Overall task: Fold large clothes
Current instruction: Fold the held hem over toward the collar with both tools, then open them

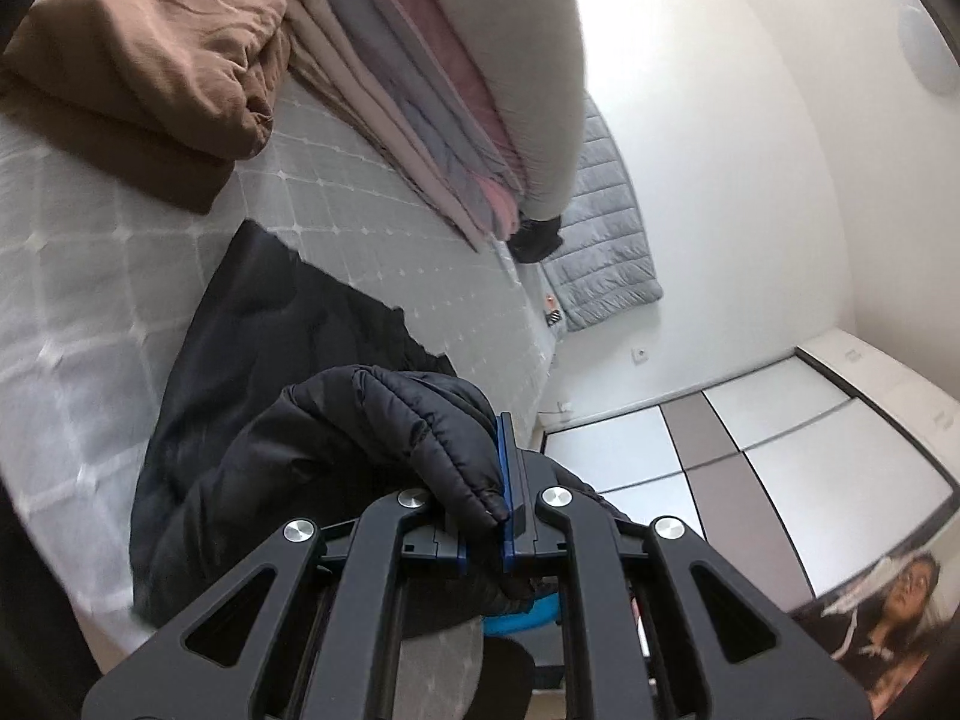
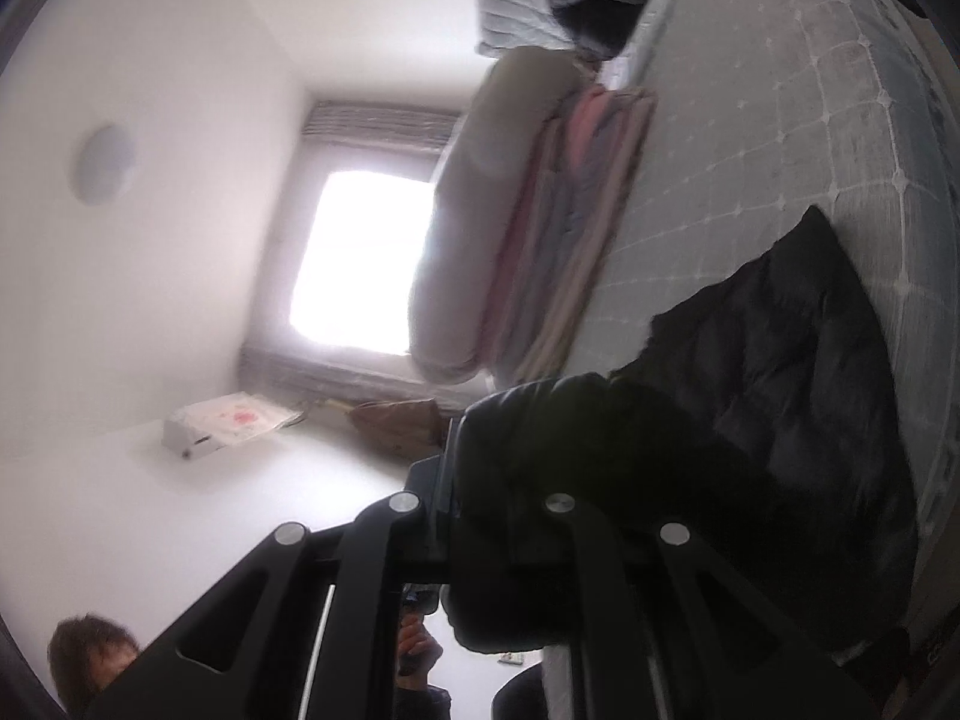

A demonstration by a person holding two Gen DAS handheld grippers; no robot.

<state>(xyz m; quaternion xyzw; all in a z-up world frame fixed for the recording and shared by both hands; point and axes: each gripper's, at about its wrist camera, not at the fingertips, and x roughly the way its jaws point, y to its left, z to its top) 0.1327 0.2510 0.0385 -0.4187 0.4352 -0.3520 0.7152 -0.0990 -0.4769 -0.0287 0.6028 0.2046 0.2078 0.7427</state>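
Bed [image 1: 372,228]: black puffer jacket [image 1: 270,360] lengthwise, near edge pinched, both tools.

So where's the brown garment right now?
In the left wrist view the brown garment lies bunched at the upper left on the bed, beside the stack of folded blankets and beyond the black jacket.

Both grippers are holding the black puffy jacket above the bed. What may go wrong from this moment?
1. The left gripper pinches only a thin edge of the black jacket; the slippery padded fabric might slide out.
2. The right gripper is buried in bunched jacket, so the fold may come out uneven.
3. The stack of folded blankets lies close by on the bed; a swinging jacket could disturb it.
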